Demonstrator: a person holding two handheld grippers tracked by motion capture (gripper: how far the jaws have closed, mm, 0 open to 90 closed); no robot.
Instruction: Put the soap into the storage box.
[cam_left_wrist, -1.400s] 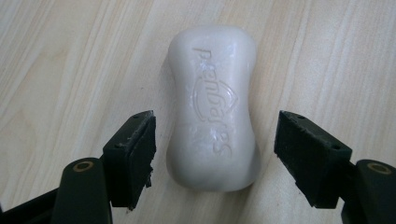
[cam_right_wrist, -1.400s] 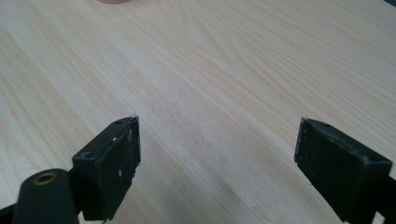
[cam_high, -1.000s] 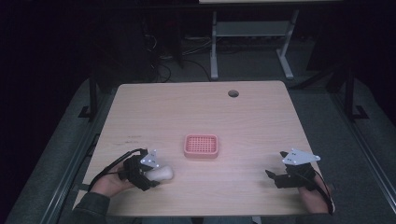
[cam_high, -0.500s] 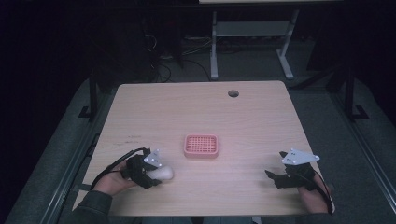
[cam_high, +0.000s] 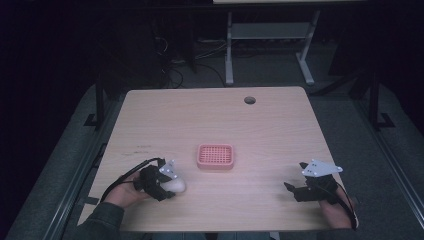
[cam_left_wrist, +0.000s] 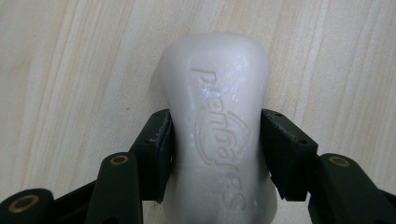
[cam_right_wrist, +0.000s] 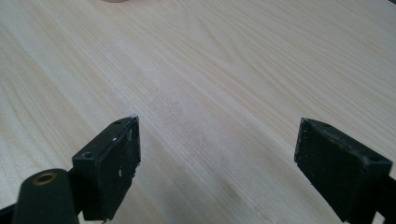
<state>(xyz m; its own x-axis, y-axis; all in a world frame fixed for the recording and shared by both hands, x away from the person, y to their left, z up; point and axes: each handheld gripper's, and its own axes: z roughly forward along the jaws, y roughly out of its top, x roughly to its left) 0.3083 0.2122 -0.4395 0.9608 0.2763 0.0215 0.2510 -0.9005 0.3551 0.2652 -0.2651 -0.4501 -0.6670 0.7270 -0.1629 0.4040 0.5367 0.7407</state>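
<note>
The left gripper (cam_high: 165, 186) lies low over the near left part of the wooden bench (cam_high: 280, 125), held by the person's left hand (cam_high: 125, 192). Its fingers have just been closing, and now they grasp a white bar of soap (cam_high: 176, 185). In the left gripper view the soap (cam_left_wrist: 217, 126) lies flat on the bench (cam_left_wrist: 70, 70) between the two black fingers (cam_left_wrist: 156, 144), and each pad presses against one narrow side of the bar, near its waist. The far, rounded end of the soap sticks out beyond the fingertips. An embossed word is on the top face of the bar, and it appears upside down in this view.

The right gripper (cam_high: 296, 191) stays near the near right edge of the bench, in the person's right hand (cam_high: 335, 210), well apart from the soap. A grey three-cornered plate sits on its top. In the right gripper view its fingers (cam_right_wrist: 114, 158) are released and stand wide apart, with only bare wood (cam_right_wrist: 219, 93) between them.

A small pink tray (cam_high: 215, 156) with a grid pattern rests near the middle of the bench, between the two grippers and a little farther from the person. It is near the soap, but it does not touch it. A round dark hole (cam_high: 249, 100) is in the bench top near the far edge.
</note>
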